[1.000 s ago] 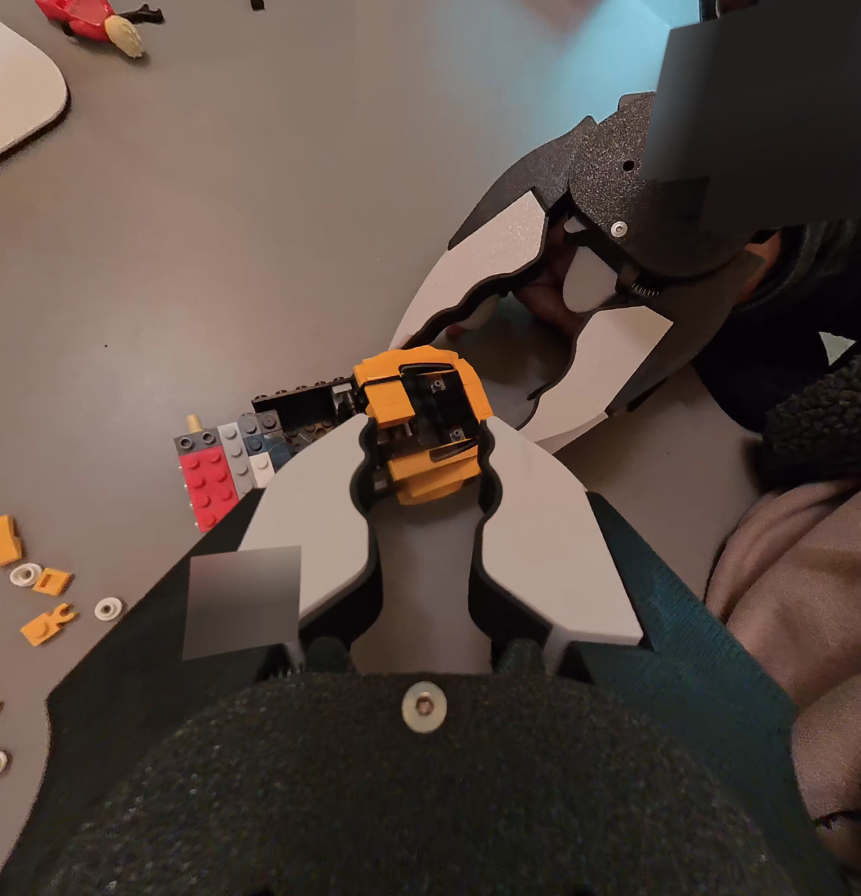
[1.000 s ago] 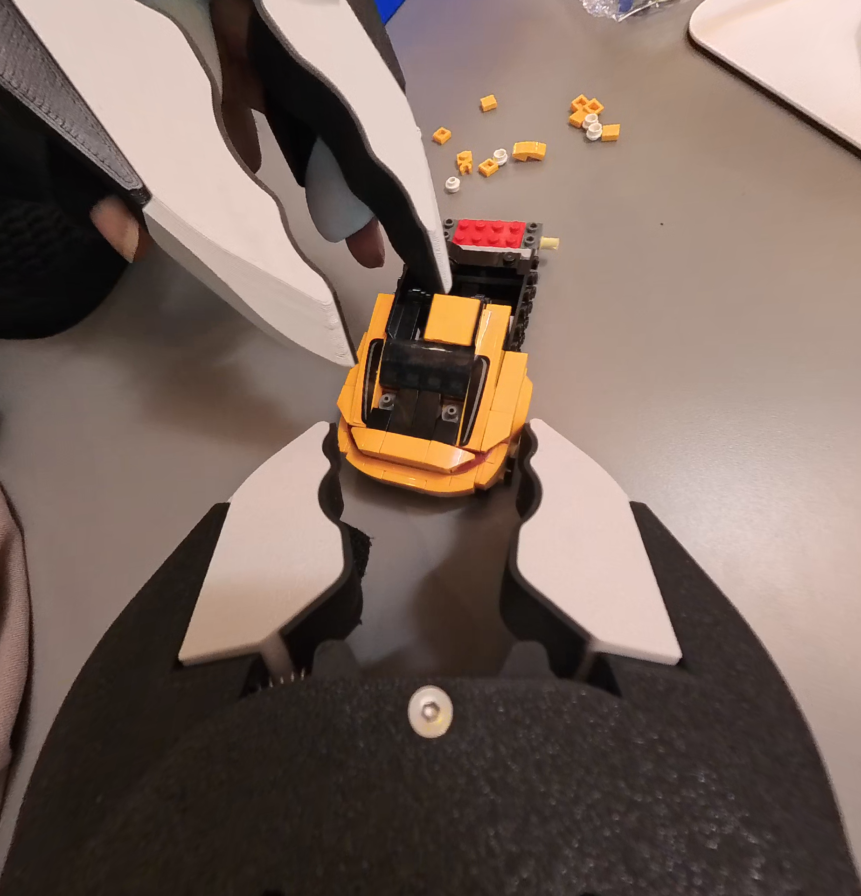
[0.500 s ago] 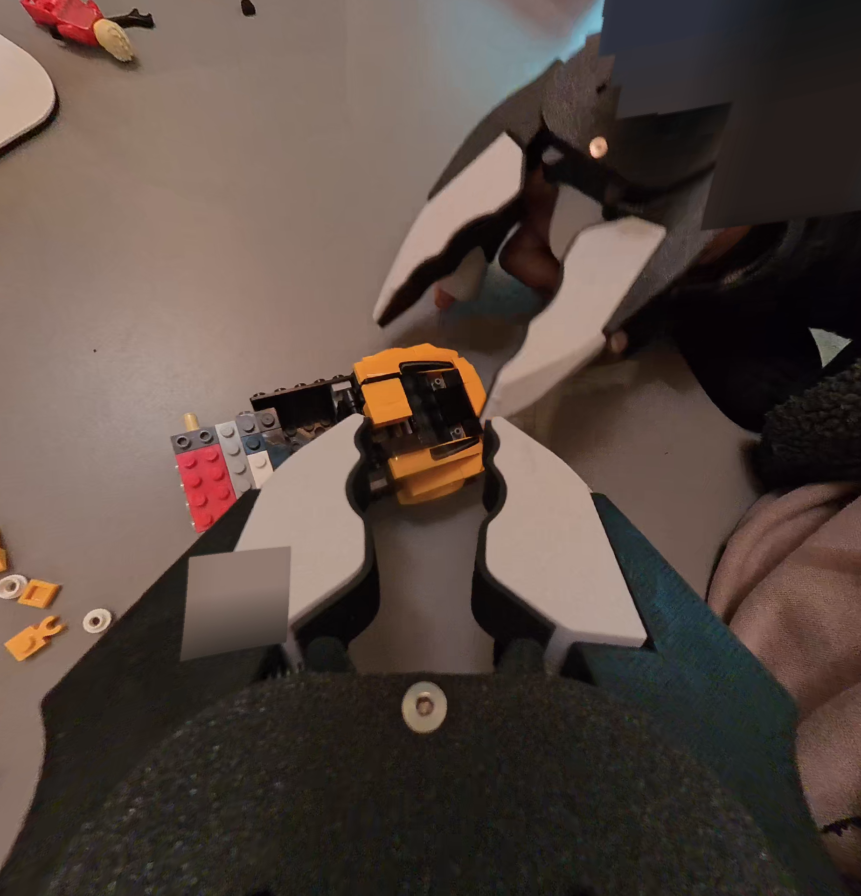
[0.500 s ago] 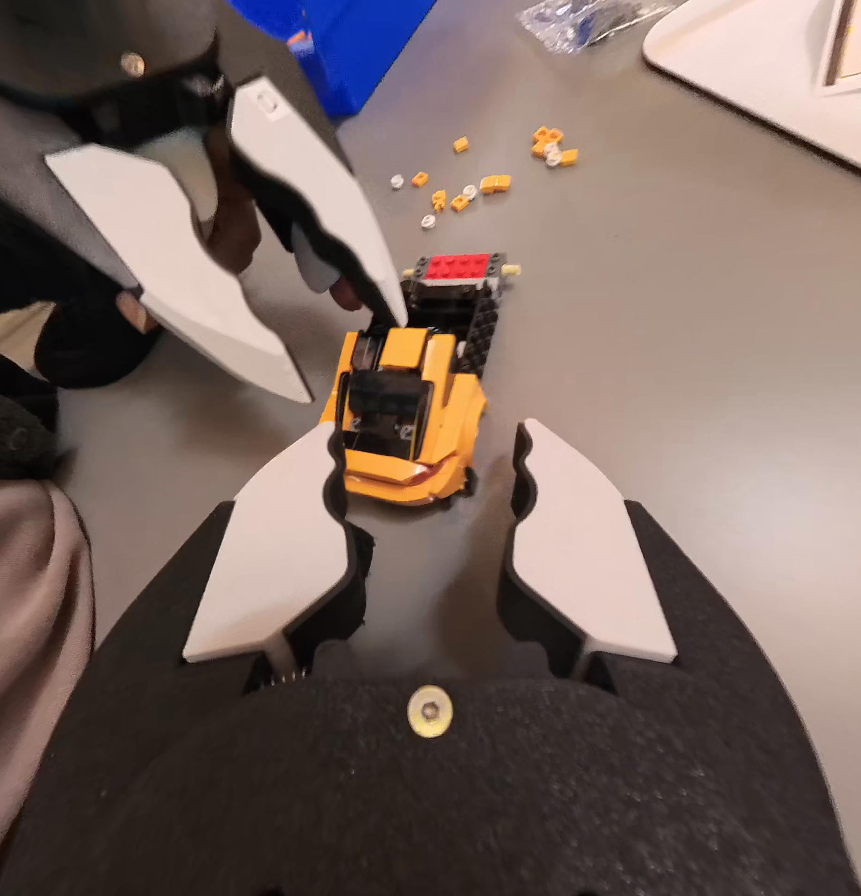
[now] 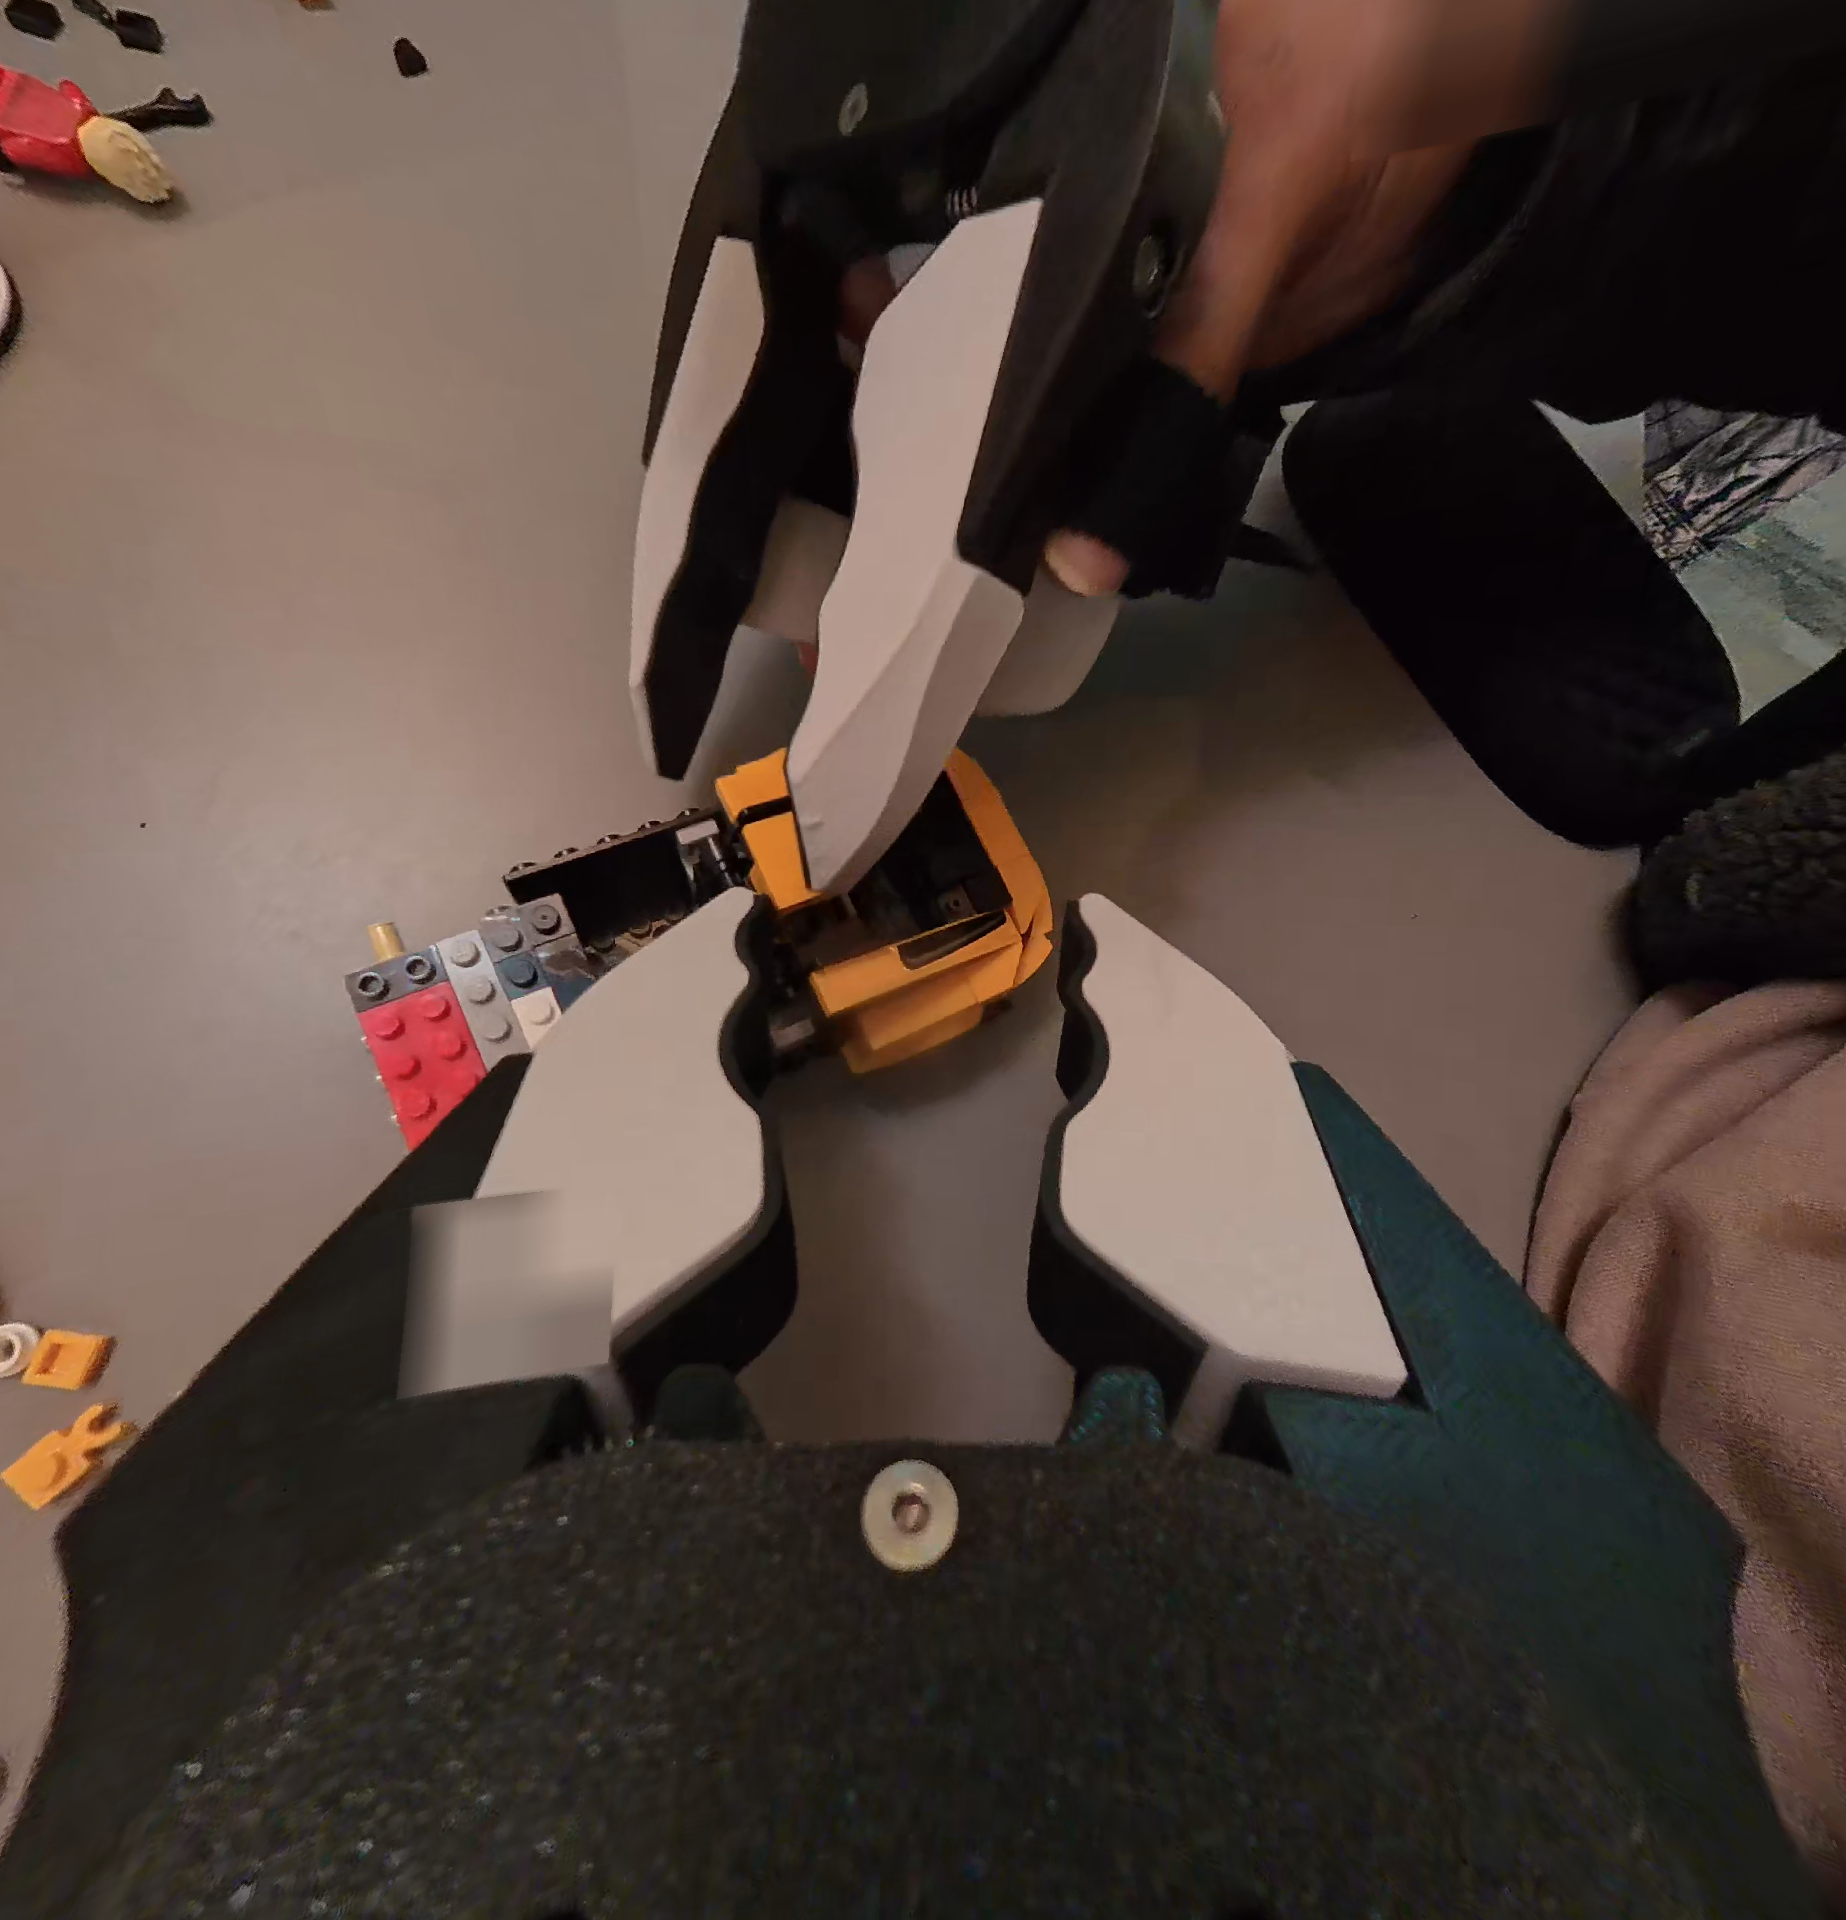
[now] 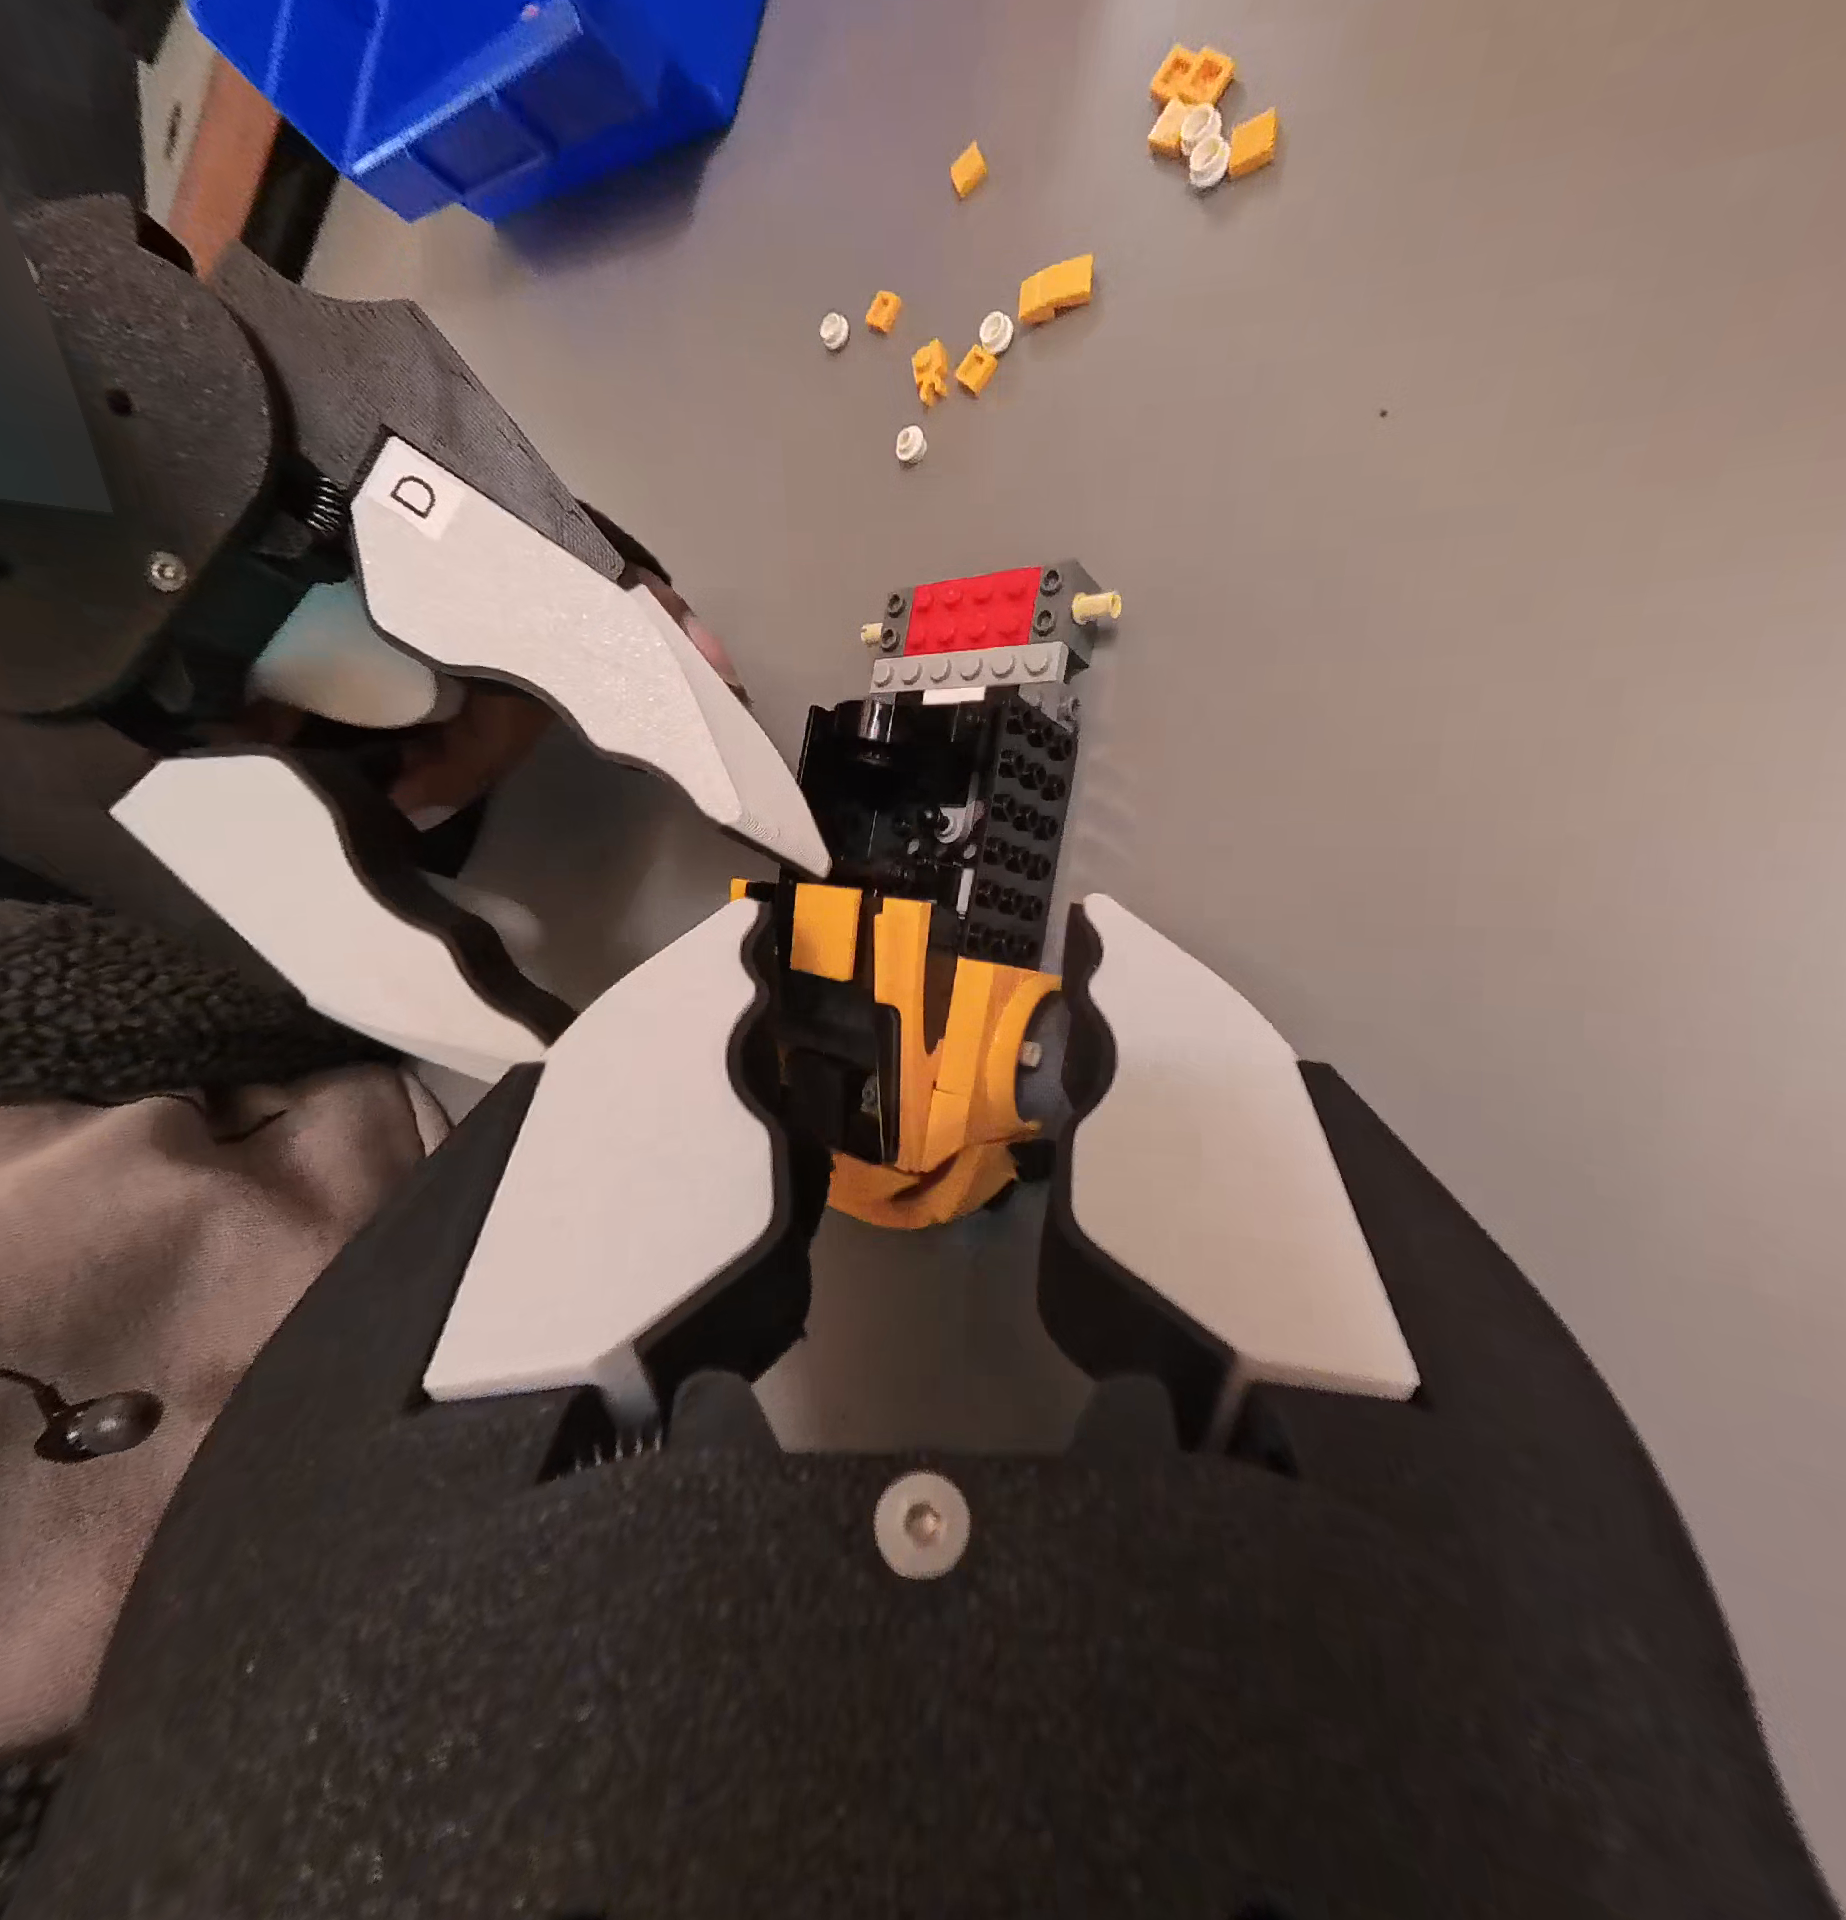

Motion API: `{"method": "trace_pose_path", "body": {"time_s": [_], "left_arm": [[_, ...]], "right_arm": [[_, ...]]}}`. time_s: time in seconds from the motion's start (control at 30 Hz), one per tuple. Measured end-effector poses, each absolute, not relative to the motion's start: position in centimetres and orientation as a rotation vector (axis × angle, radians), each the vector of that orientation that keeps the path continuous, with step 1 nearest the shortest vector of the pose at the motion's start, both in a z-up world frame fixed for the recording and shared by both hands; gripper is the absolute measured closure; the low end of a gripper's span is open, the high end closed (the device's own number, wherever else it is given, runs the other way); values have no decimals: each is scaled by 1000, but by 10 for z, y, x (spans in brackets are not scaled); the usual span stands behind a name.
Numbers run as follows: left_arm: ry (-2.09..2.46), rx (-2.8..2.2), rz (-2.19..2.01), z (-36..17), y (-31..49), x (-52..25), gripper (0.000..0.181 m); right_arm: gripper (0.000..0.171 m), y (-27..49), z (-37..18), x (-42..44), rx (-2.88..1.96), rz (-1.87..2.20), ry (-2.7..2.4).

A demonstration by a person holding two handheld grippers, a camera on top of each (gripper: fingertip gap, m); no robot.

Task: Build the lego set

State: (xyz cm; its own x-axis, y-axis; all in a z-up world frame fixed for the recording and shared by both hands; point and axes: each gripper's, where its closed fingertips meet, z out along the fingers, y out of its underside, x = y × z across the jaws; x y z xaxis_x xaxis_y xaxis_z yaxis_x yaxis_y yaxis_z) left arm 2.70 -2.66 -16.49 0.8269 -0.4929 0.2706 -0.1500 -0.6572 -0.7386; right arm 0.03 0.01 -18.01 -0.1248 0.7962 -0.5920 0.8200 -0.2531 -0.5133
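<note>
The half-built lego car (image 5: 929, 987) has a yellow front, a black middle and a red-topped rear. It lies on the grey table (image 5: 379, 520). My left gripper (image 5: 903, 914) is open and straddles the yellow cabin. Its left finger touches the car; its right finger stands just off the nose. My right gripper (image 6: 917, 914) comes down from above and is shut on the yellow front of the car (image 6: 929, 1039), which looks tilted to one side. In the left wrist view the right gripper (image 5: 747, 826) has one finger pressed on the roof. In the right wrist view a left fingertip (image 6: 773, 831) touches the black middle.
Loose yellow and white small pieces lie beyond the car (image 6: 981, 343) and at the left (image 5: 57, 1361). A blue bin (image 6: 483, 94) stands at the far left. A red figure piece (image 5: 36, 114) lies far off. The person's clothing (image 5: 1729, 1351) is close on the near side.
My right gripper rose, swung over the car and closed on its yellow front. My left gripper's jaws widened and let go of the cabin. The car has tilted.
</note>
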Motion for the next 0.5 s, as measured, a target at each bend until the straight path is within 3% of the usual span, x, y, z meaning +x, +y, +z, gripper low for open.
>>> {"method": "trace_pose_path", "body": {"time_s": [0.2,0.5], "left_arm": [[497,-2240,-604,-165,-25,28,128],[498,-2210,-611,-165,-24,30,129]], "right_arm": [[131,-4,-183,2,2031,-1311,1836],[129,-4,-186,5,1905,-1316,1740]]}}
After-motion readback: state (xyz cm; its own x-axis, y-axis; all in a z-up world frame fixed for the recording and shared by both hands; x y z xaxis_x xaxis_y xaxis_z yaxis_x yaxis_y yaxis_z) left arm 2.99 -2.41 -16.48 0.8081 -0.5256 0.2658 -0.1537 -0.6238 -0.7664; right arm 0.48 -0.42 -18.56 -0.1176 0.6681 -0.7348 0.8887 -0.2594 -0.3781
